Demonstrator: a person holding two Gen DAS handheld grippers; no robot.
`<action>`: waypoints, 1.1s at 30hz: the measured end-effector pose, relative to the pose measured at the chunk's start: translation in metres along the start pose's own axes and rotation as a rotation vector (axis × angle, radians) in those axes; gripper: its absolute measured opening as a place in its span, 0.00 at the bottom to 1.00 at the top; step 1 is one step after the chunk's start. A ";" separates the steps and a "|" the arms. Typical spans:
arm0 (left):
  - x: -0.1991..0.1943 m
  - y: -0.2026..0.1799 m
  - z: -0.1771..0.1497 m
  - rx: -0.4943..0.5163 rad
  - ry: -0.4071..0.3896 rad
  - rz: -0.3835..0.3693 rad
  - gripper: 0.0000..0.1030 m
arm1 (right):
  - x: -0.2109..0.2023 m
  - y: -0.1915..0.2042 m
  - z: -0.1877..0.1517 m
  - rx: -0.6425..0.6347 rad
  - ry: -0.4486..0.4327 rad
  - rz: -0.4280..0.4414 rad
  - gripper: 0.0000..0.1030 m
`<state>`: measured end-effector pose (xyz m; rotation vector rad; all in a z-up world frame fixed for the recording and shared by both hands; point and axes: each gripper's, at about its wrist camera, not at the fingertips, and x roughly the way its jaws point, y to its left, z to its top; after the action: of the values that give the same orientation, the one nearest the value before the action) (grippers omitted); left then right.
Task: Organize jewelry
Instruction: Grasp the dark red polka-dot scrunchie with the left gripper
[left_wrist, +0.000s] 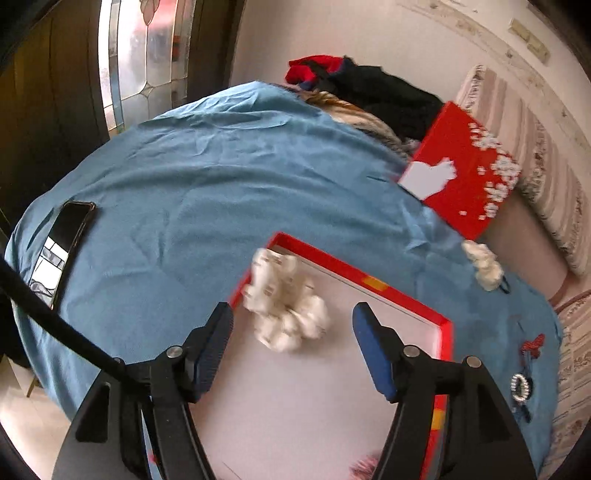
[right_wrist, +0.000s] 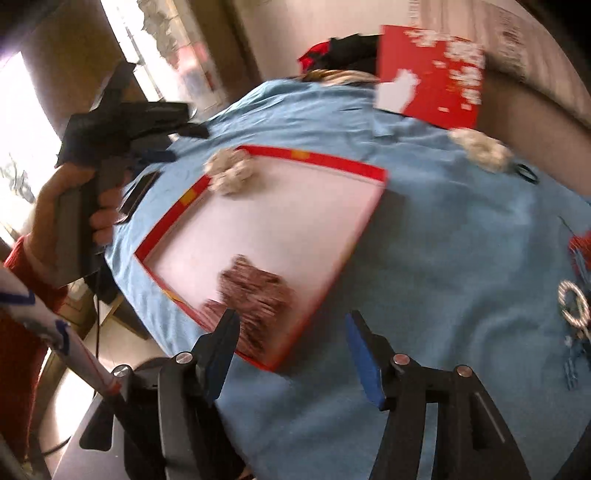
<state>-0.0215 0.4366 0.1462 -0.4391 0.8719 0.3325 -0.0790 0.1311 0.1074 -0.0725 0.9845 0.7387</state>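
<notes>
White scrunchie (left_wrist: 286, 299) lies inside the red box (left_wrist: 402, 295), in its far-left corner, resting on the pale floor and lapping the rim. Looks soft, light, puffy fabric w/ some beady bits: prob squashes under the pads, no risk of breaking, but could snag or drag if pinched only by a loose fold. Best to pinch across the bunched middle, not the frill. A dark red fuzzy piece (right_wrist: 255, 295) sits in the near corner of the same box, right by the rim; blurred, so can't tell exactly what it is, seems equally soft & light.

Left gripper (left_wrist: 291, 347) hangs above the box floor, jaws apart, nothing between the pads; scrunchie just beyond the tips, not touched. Right gripper (right_wrist: 291, 350) also spread, empty, over the box's near corner and the blue cloth (right_wrist: 443, 258).

Still out on the cloth: a second white scrunchie (left_wrist: 484, 267) near the far-right edge, a rhinestone clip (left_wrist: 521, 386), and a red-blue beaded item (left_wrist: 532, 349) beside it, right of the box. The clip is likely hard, small, slippery: grip across its flat sides. Beaded one prob dangles, so take it near the top.

Box lid (left_wrist: 461, 170) leans at the back by a pile of clothes (left_wrist: 384, 92). Phone (left_wrist: 64, 240) lies on the cloth far left.
</notes>
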 end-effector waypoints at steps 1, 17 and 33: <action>-0.006 -0.012 -0.005 0.012 -0.002 -0.012 0.64 | -0.010 -0.015 -0.006 0.022 -0.006 -0.011 0.62; 0.041 -0.288 -0.126 0.388 0.182 -0.305 0.69 | -0.138 -0.300 -0.102 0.543 -0.116 -0.330 0.62; 0.142 -0.528 -0.152 0.674 0.265 -0.381 0.69 | -0.120 -0.345 -0.116 0.635 -0.242 -0.258 0.62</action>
<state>0.2017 -0.0793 0.0708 -0.0105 1.0726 -0.3778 0.0025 -0.2378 0.0432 0.4274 0.9159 0.1703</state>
